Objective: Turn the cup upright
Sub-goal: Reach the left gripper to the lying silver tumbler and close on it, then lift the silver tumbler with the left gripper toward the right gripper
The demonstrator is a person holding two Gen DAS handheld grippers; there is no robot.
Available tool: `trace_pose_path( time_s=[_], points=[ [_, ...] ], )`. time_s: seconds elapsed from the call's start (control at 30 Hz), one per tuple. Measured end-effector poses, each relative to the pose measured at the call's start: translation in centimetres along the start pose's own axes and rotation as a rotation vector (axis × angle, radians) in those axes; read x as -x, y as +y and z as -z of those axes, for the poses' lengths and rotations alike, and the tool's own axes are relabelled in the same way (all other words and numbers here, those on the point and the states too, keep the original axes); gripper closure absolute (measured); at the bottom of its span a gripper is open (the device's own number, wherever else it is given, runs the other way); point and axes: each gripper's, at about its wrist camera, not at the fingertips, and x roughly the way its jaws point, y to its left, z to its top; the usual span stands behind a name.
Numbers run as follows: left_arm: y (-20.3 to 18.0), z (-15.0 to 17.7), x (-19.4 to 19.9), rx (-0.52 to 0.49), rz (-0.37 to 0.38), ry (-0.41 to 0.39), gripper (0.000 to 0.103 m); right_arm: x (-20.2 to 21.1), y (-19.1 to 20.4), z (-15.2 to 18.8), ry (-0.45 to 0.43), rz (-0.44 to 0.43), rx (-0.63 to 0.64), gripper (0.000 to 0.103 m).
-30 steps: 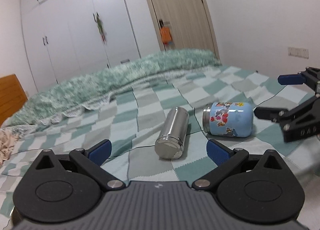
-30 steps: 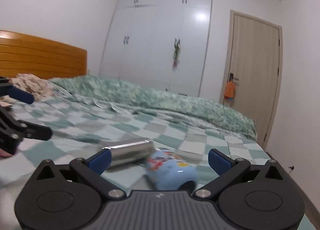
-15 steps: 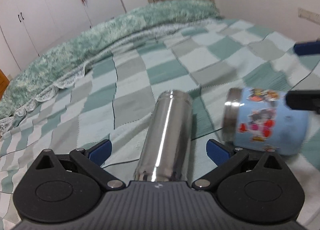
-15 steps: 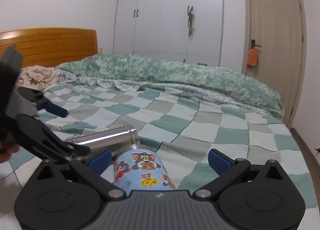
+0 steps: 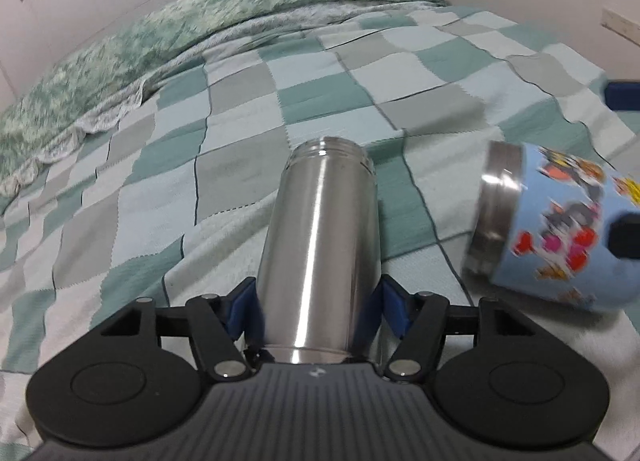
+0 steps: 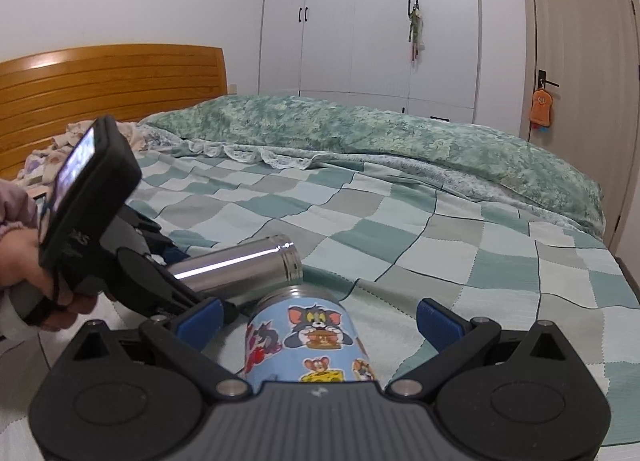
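A steel cup (image 5: 320, 245) lies on its side on the checked bedspread, its open mouth pointing away. My left gripper (image 5: 318, 307) is shut on its base end, blue pads against both sides. It also shows in the right wrist view (image 6: 240, 267). A blue cartoon-sticker cup (image 5: 560, 229) lies on its side to the right. My right gripper (image 6: 318, 319) is open, with the sticker cup (image 6: 308, 341) between its fingers and a gap on each side.
The bedspread (image 6: 440, 245) covers the bed. A rumpled green quilt (image 6: 400, 133) lies across the far side. A wooden headboard (image 6: 100, 81) stands at left, white wardrobes (image 6: 360, 21) and a door (image 6: 580, 41) behind.
My left gripper moved forward over the steel cup and closed on its base end. My right gripper moved forward so the sticker cup sits between its open fingers.
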Motion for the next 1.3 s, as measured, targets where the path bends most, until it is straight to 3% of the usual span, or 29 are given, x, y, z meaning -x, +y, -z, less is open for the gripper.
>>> trace_pose_path(
  time_s=[0.23, 0.6, 0.77, 1.0, 1.3],
  points=[
    [-0.4, 0.8, 3.4, -0.016, 0.004, -0.03, 0.04, 0.6, 1.2, -0.2, 0.016, 0.018, -0.005, 0.0],
    [0.3, 3.4, 11.4, 0.022, 0.002, -0.085, 0.04, 6.3, 5.0, -0.7, -0.015, 0.01, -0.028, 0.0],
    [0.0, 6.9, 16.3, 0.059, -0.002, -0.106, 0.04, 9.9, 8.0, -0.2, -0.018, -0.005, -0.026, 0.0],
    [-2.0, 14.5, 21.2, 0.112, -0.034, -0.105, 0.04, 14.8, 13.4, 2.7, 0.005, -0.031, -0.022, 0.0],
    [-3.9, 20.7, 20.5, 0.203, -0.057, -0.065, 0.04, 18.7, 17.0, 7.4, 0.059, -0.012, -0.066, 0.0]
  ],
)
